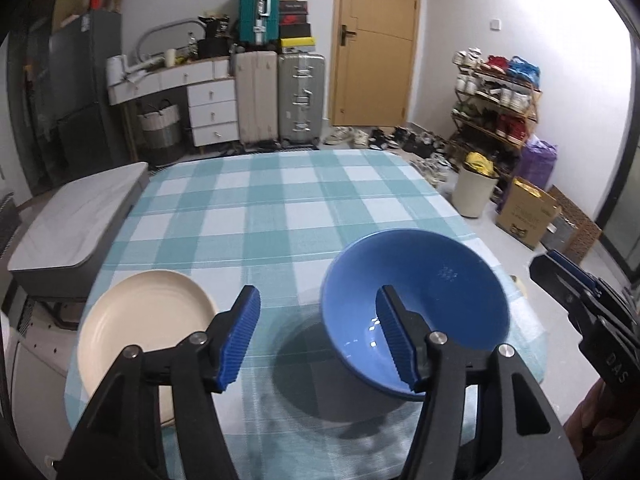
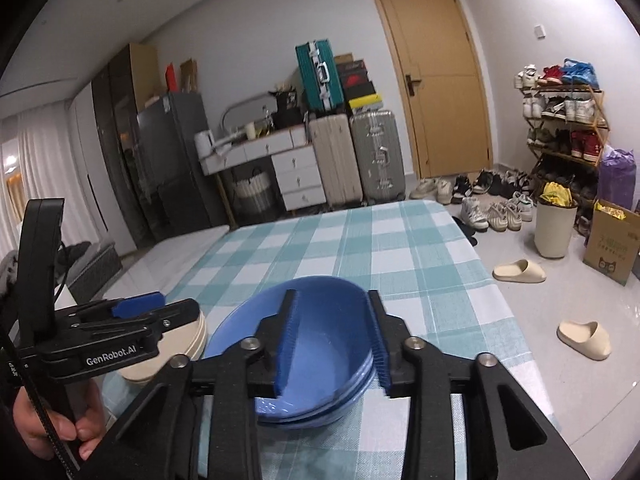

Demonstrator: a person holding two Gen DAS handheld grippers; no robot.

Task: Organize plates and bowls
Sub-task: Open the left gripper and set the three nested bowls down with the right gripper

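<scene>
1. The left gripper (image 1: 318, 332) hangs above the checked tablecloth (image 1: 260, 216), jaws apart and empty.
2. The right gripper (image 2: 332, 340) gapes over the blue bowls (image 2: 320, 364), seemingly not touching.
3. The cream plates (image 1: 140, 320) lie just left.

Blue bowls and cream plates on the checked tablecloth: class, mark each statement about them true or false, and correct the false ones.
1. The blue bowls are nested in a stack. True.
2. The cream plates lie inside the top blue bowl. False: they rest on the checked tablecloth beside the bowls, apart from them.
3. The left gripper is clamped on a plate. False: its jaws stand open with nothing between them.
4. The top bowl is empty. True.
5. The right gripper has its fingers to either side of the bowls' near rim. True, and whether the pads press on it cannot be told.
</scene>
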